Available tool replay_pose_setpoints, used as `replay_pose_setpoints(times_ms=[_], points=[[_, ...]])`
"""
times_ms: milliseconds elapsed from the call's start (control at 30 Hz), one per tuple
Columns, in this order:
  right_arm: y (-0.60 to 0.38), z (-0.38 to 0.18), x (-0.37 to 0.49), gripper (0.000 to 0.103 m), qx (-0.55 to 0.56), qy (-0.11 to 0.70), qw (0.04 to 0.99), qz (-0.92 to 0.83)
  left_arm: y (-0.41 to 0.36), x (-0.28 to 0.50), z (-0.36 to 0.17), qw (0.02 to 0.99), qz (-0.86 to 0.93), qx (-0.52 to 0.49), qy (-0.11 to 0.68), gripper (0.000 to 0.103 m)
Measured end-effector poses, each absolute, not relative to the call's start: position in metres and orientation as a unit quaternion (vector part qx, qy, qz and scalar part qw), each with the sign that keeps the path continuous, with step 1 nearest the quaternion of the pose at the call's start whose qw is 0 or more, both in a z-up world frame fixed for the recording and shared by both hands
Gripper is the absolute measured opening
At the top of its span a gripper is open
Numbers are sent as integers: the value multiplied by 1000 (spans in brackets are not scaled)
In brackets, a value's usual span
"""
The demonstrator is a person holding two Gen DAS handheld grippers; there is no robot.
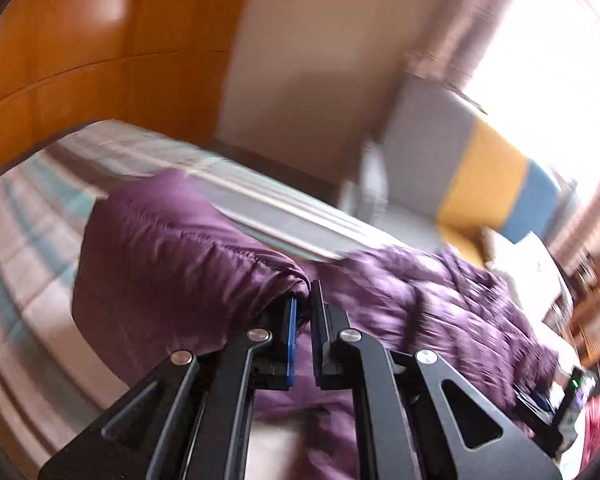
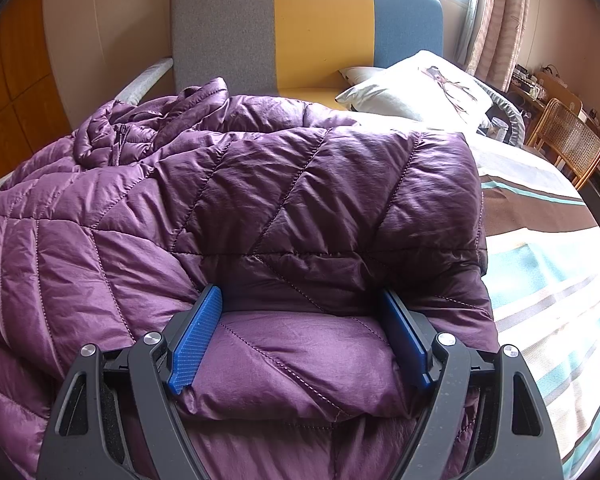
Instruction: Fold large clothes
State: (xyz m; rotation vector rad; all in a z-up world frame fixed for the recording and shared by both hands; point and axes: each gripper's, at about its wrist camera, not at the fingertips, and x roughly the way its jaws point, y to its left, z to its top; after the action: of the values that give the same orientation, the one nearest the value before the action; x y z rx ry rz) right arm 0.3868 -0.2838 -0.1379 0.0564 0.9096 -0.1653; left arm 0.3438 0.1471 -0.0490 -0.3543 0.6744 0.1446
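You are working over the bed [image 2: 548,280], its striped cover in brown, teal and cream showing bare on the right of the right wrist view. The purple quilted down jacket [image 2: 260,200] is lying spread across it, reaching up toward the grey, yellow and blue headboard [image 2: 320,20], with a pale pillow [image 2: 420,84] beyond its upper right corner.

Judging by its puffed panels and shiny shell, the jacket is going to handle as light, soft and springy, and slippery under the pads. Expect it to slide and puff back open, so take hold at stitched seams, hems or cuffs, where the fabric is thin.

Your right tongs [image 2: 300,336] are standing wide open, the blue pads pressing down on either side of a puffed fold near the jacket's lower edge, which is bulging between them; they are pinning it, not clamping it.

Your left tongs [image 1: 304,312] are closed to a narrow slit on a thin bunched edge of a hanging part of the jacket [image 1: 172,256], possibly a sleeve.

The right wrist view is giving you the sharp overall layout, zipper and collar included. The blurred left wrist view alone is showing the pinch, the wooden wardrobe [image 1: 100,40] and the bed's side.
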Motion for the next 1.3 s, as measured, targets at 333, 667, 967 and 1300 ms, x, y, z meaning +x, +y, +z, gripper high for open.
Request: replay_pose_setpoints(times_ms=[333, 667, 967, 1300], points=[[-283, -138, 387, 79, 27, 441, 894, -79, 5, 371, -60, 922, -99, -88, 365, 5], [-287, -138, 387, 79, 34, 440, 894, -75, -47, 359, -76, 902, -179, -69, 386, 32], [-289, -133, 385, 79, 38, 433, 897, -75, -12, 322, -85, 899, -173, -102, 390, 50], [-240, -81, 349, 75, 43, 359, 932, 40, 54, 315, -107, 897, -49, -158, 409, 48]])
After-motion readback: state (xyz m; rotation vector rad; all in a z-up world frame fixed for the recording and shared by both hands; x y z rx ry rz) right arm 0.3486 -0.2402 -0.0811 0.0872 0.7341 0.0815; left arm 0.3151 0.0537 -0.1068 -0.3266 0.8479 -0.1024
